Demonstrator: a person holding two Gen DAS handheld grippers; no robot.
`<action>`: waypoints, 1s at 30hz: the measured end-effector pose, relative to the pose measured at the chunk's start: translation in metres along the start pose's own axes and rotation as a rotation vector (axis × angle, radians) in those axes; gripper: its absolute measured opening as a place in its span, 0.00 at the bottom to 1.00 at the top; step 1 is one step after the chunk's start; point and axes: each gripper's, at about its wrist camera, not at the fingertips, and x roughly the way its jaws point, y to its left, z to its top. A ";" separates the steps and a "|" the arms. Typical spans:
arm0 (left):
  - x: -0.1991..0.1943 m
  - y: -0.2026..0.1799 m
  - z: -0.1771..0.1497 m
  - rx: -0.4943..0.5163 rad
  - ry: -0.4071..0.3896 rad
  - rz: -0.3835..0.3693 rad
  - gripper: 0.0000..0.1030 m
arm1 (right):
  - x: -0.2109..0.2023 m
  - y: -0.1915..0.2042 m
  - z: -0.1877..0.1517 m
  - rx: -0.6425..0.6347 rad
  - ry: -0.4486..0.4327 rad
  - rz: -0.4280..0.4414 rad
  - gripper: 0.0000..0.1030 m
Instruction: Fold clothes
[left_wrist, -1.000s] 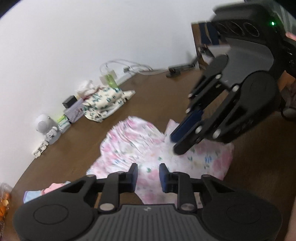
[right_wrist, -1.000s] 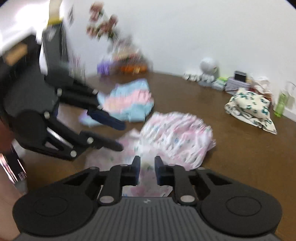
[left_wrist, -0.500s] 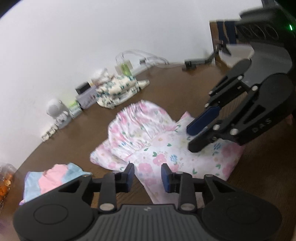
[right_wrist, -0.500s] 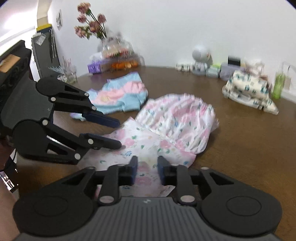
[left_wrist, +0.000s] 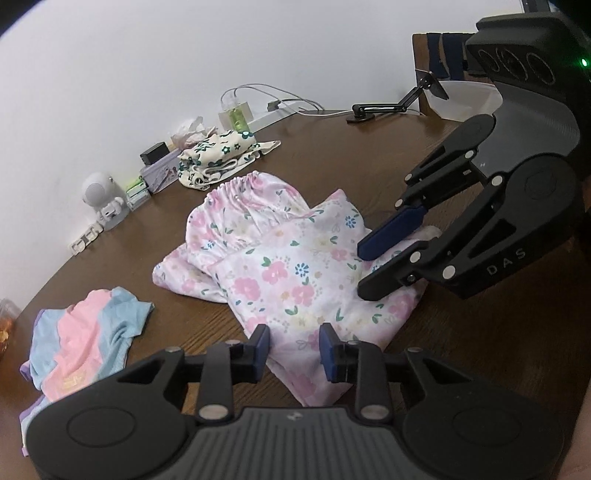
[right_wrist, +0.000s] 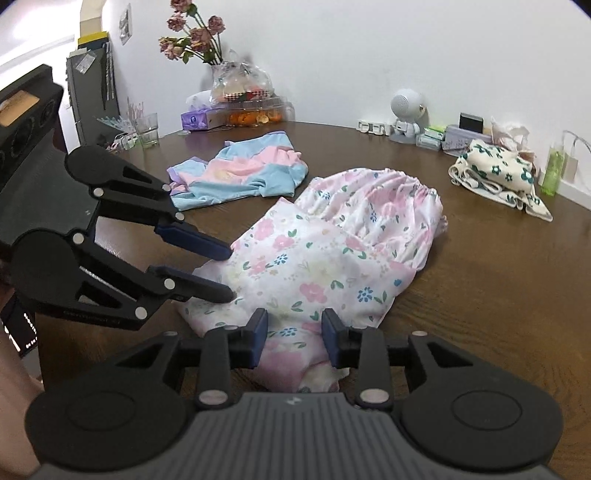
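A pink floral garment (left_wrist: 291, 266) lies bunched on the brown table (left_wrist: 461, 350); it also shows in the right wrist view (right_wrist: 325, 258). My left gripper (left_wrist: 294, 349) is open, its tips over the garment's near edge, holding nothing. It shows in the right wrist view (right_wrist: 227, 273) at the garment's left edge. My right gripper (right_wrist: 294, 334) is open over the garment's other near corner. It shows in the left wrist view (left_wrist: 364, 271) with its fingertips just above the cloth.
A pink and blue shirt (left_wrist: 81, 332) lies left of the garment, also seen in the right wrist view (right_wrist: 240, 177). A cream floral cloth (right_wrist: 498, 173), small robot figure (right_wrist: 406, 114), boxes and bottle line the wall. Flowers and fruit (right_wrist: 240, 99) stand far left.
Both grippers have pulled back and lowered toward the garment's near edge. Both jaws have opened wider. The pink and blue shirt has come into the left wrist view.
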 end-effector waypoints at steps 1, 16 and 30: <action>-0.001 -0.001 0.000 0.001 0.001 0.002 0.26 | -0.001 0.000 -0.001 0.007 -0.001 -0.001 0.32; -0.043 -0.032 -0.026 -0.052 -0.001 -0.022 0.25 | -0.039 0.037 -0.026 0.038 0.024 0.005 0.32; -0.101 -0.016 -0.035 -0.130 -0.134 0.061 0.98 | -0.087 0.073 -0.024 -0.387 0.011 -0.097 0.96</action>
